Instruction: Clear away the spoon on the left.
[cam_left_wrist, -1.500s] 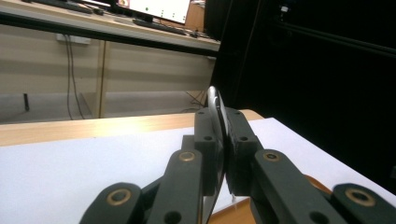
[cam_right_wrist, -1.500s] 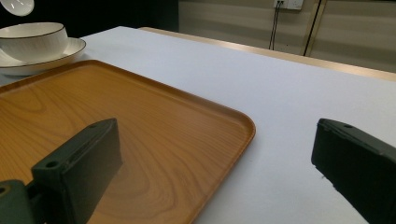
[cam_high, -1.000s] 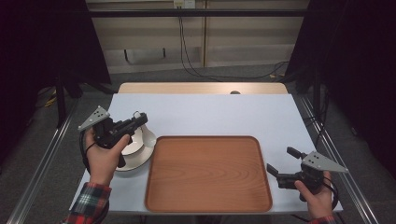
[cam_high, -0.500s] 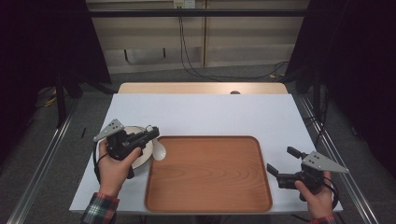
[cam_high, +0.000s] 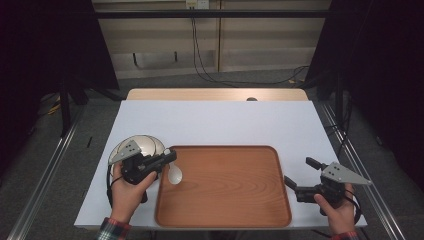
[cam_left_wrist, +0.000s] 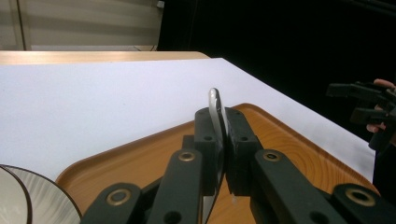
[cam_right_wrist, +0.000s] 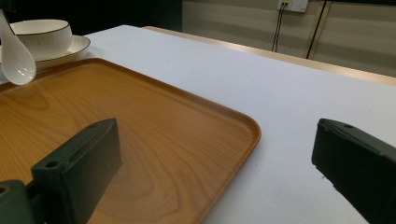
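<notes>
My left gripper (cam_high: 169, 158) is shut on the handle of a white ceramic spoon (cam_high: 174, 174). The spoon's scoop hangs down over the left edge of the wooden tray (cam_high: 235, 200). In the left gripper view the spoon handle (cam_left_wrist: 215, 100) sticks up edge-on between the closed jaws. A white bowl (cam_right_wrist: 42, 31) with a dark rim sits on a plate (cam_right_wrist: 74, 48) just left of the tray, behind my left hand. My right gripper (cam_high: 299, 176) stands open at the tray's right edge, low over the table, with nothing between its jaws.
The white table (cam_high: 220, 120) has free room behind the tray. A wooden strip (cam_high: 215, 94) runs along the table's far edge. Metal rails (cam_high: 45, 175) flank the table on both sides.
My left gripper has come away from above the bowl, moving right and toward me to the tray's left edge with the spoon in it. The right gripper has not moved.
</notes>
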